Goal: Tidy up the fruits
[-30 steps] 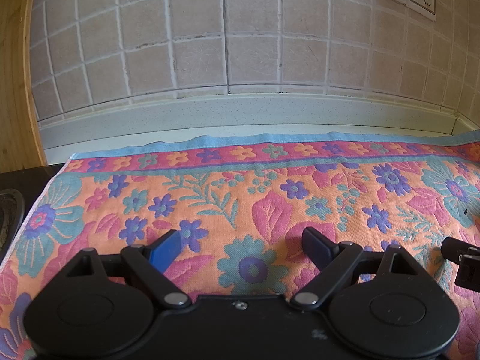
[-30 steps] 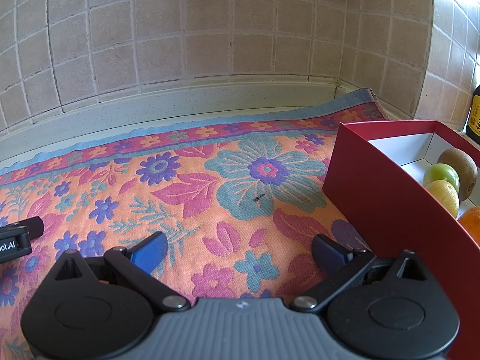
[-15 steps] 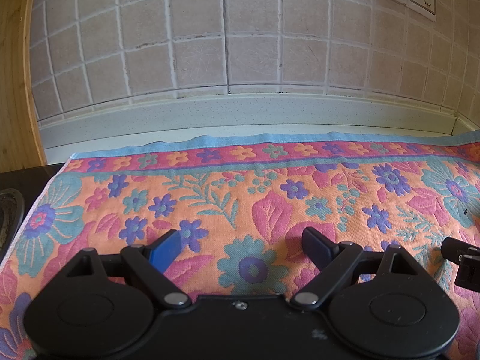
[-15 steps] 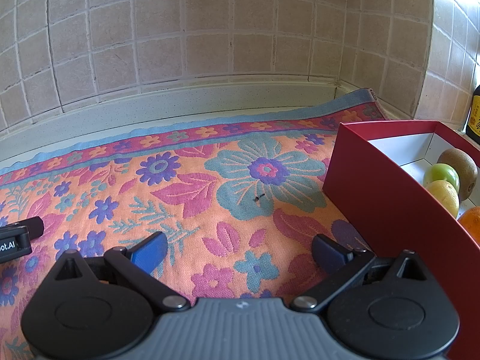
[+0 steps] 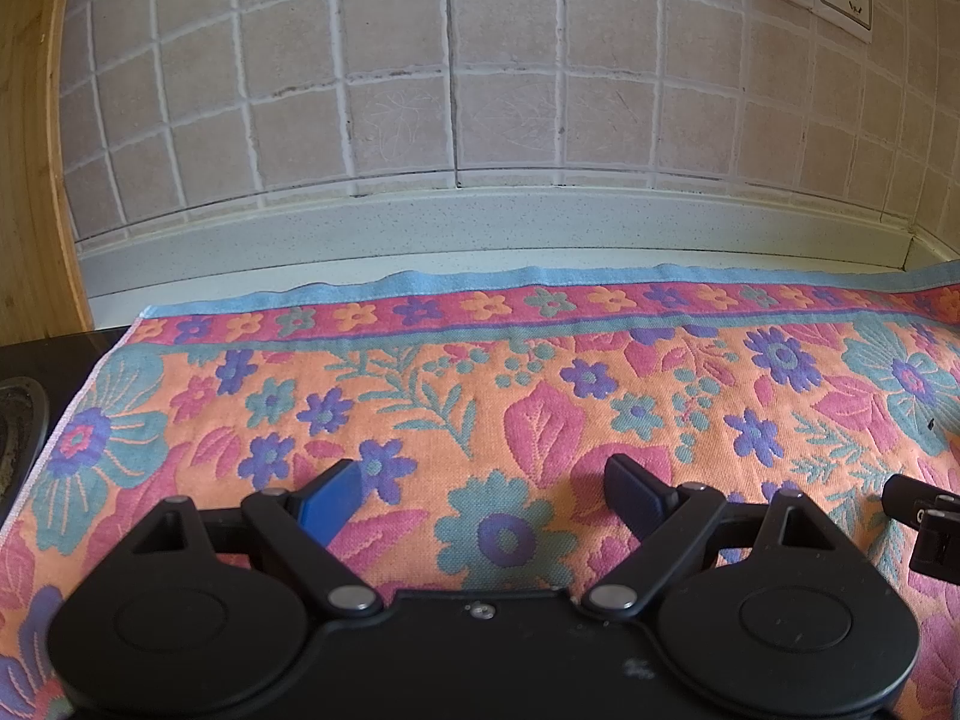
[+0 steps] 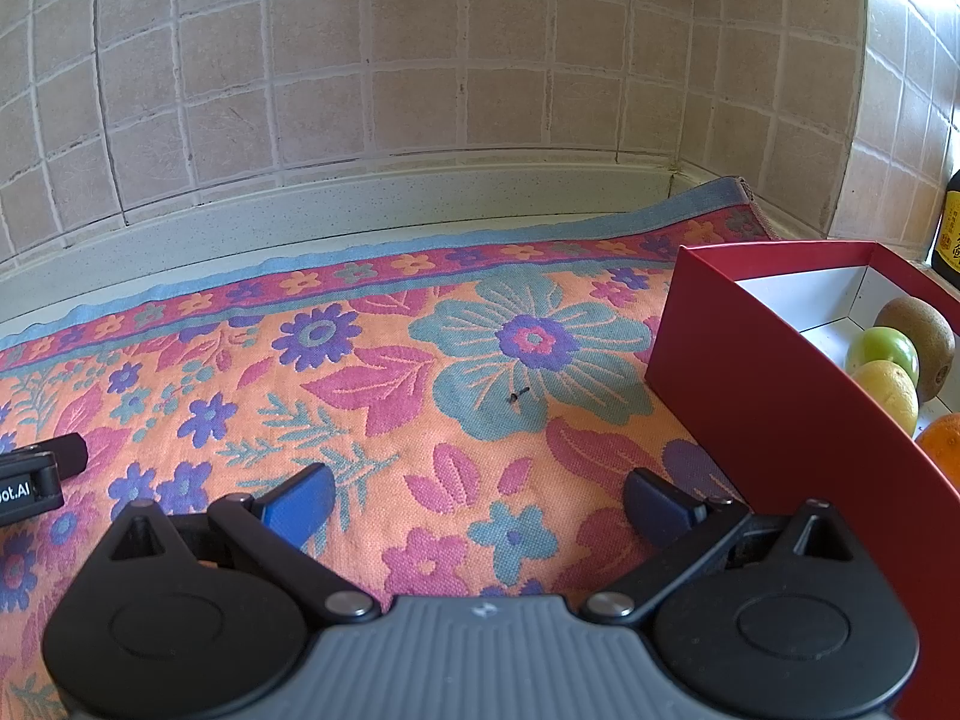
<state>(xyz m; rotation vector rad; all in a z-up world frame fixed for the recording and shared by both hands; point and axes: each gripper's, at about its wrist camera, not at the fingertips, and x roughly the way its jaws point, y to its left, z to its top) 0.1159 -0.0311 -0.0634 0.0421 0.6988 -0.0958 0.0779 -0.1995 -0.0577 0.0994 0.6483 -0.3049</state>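
Right wrist view, red box, kiwi, green apple, lemon, orange inside

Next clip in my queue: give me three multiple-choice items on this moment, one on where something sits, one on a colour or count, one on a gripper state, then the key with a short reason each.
1. Where are the fruits?
A. loose on the floral cloth
B. inside the red box
C. between the left gripper's fingers

2. How many fruits show in the box?
A. two
B. four
C. six

3. How does the right gripper stand?
A. open and empty
B. shut on the kiwi
C. shut on the box wall

Key: 1 B, the kiwi, green fruit, lemon and orange lie behind its wall. 2 B, those four show. 3 A, its fingers are spread over bare cloth.
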